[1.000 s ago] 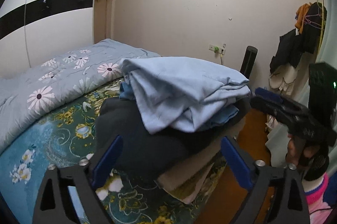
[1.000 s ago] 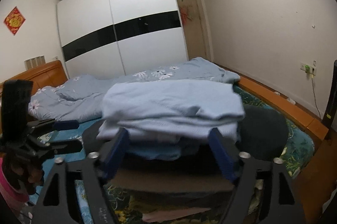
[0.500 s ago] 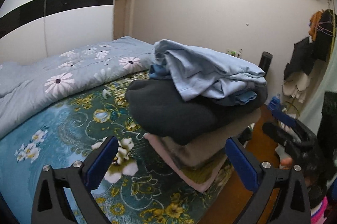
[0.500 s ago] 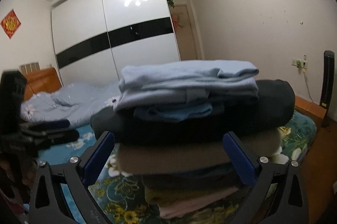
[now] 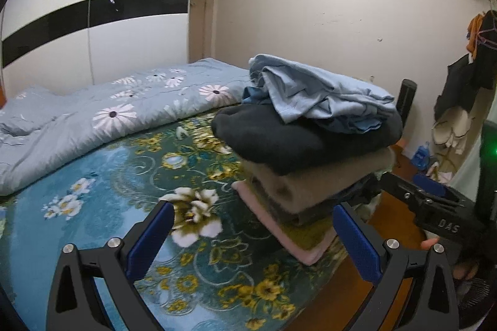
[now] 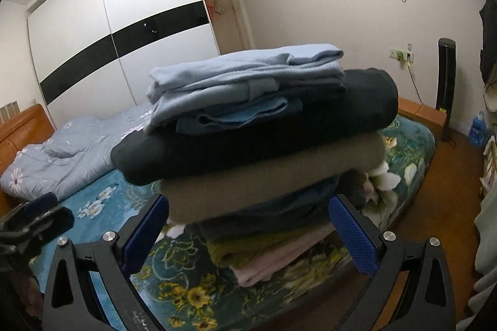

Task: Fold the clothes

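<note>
A stack of folded clothes (image 5: 310, 150) sits at the corner of the bed: a light blue garment (image 5: 323, 94) on top, a black one (image 5: 298, 138) under it, then a tan one (image 5: 310, 178), with darker, yellow and pink pieces at the bottom. The stack also shows in the right wrist view (image 6: 257, 144). My left gripper (image 5: 257, 237) is open and empty, a little short of the stack. My right gripper (image 6: 248, 234) is open and empty, with its fingers either side of the lower layers. The right gripper also shows from the left wrist view (image 5: 435, 203).
The bed has a teal floral sheet (image 5: 102, 206) and a bunched pale blue quilt (image 5: 93, 119) towards the headboard. A white and black wardrobe (image 5: 93, 7) stands behind. Wooden floor (image 6: 435, 222), a black tower fan (image 6: 445, 88) and hanging clothes (image 5: 472, 76) are at the right.
Both grippers have drawn back from the stack and dropped lower. The lower layers of the stack now show, and the light blue garment lies on top, free of both grippers.
</note>
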Available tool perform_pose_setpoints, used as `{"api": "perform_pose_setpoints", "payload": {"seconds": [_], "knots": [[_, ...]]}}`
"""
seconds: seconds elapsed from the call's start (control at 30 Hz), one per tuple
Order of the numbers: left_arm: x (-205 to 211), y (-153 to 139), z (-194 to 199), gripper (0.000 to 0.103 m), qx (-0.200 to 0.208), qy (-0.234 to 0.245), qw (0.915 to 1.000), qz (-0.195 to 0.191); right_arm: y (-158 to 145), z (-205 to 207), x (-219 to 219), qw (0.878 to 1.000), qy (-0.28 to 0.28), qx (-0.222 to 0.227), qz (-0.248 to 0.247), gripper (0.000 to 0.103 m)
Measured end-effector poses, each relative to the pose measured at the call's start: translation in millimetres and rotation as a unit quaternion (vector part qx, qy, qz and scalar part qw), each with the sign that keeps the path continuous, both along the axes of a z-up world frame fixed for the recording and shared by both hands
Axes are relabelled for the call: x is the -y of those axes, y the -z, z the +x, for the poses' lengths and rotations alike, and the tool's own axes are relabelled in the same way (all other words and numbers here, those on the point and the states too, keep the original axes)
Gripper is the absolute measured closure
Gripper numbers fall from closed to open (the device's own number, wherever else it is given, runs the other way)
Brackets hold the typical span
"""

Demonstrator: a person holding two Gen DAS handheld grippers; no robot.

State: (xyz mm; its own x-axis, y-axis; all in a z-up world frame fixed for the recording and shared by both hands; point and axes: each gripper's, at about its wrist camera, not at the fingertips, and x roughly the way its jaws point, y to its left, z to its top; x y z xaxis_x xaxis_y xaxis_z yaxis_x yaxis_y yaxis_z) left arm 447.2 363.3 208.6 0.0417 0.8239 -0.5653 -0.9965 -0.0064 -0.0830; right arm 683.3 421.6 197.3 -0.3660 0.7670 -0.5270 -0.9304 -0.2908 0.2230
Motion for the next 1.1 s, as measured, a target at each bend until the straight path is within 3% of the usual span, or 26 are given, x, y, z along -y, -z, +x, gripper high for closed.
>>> {"api": "perform_pose_setpoints", "payload": {"seconds": [0.37,0.93,1.1], "knots": [[22,7,-2,0.0,-0.021,-0.009,0.9997,-0.008,-5,-26,18,0.999,-0.002,0.042,0.026,0.0],[32,19,-11,0.0,-0.028,-0.017,0.9993,-0.017,6,-50,21,0.999,-0.026,0.036,0.003,0.0],[34,20,-4,0.0,-0.049,-0.012,0.9987,-0.01,11,-51,20,0.999,-0.027,0.031,-0.006,0.0]]}}
